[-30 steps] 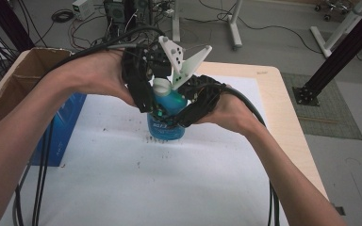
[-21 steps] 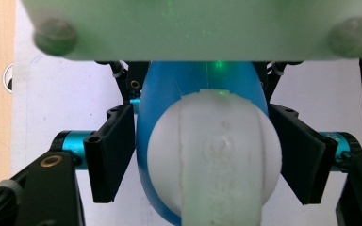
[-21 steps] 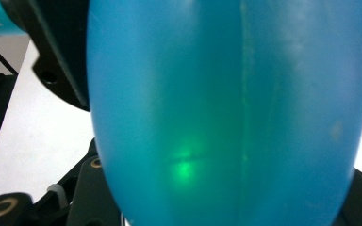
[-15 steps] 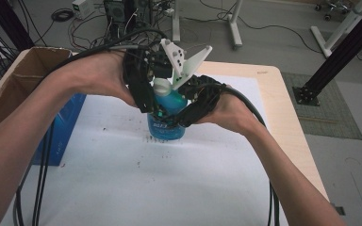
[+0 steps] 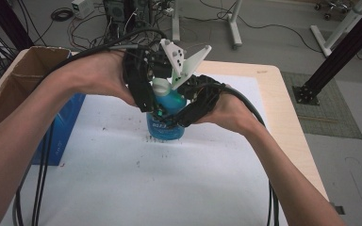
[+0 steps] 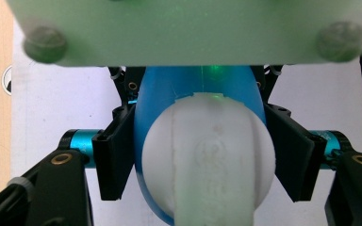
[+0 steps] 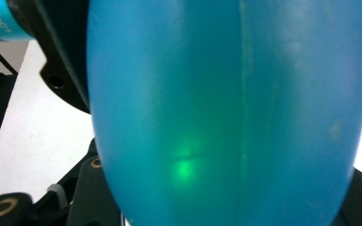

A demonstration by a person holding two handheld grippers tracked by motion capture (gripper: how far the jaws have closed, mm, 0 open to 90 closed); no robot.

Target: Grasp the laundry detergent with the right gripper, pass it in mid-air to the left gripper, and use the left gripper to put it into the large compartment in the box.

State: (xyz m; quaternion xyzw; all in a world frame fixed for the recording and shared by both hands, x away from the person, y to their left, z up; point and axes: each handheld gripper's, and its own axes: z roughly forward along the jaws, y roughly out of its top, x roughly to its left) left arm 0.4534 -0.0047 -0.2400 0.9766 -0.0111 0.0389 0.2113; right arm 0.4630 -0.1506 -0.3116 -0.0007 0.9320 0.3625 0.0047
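Blue bottle stands upright on the white sheet covering the table, roughly mid-table toward the far side, white cap on top

Left gripper comes in from the left in the high view, over the top of the bottle. Left gripper view looks straight down on the cap: jaws sit either side of it, one on each flank, both tight against the cap with no visible gap. Jaws have just been closing, cap between them. Reads as clamped on the cap, partly closed since the cap keeps them apart

Right gripper comes in from the right, lower down, at the bottle body. Right gripper view has the blue bottle pressed right up to the lens, green light spot on its wall, black jaw parts at both edges of it. Jaws closed on the bottle body, holding it steady

Both hands close together over the bottle, grey plates on the grippers nearly touching above the cap

Open cardboard box at the table's left edge, blue box just beside it on the sheet. Cables trail from both grippers toward the near edge. Bottle label text too blurred to read
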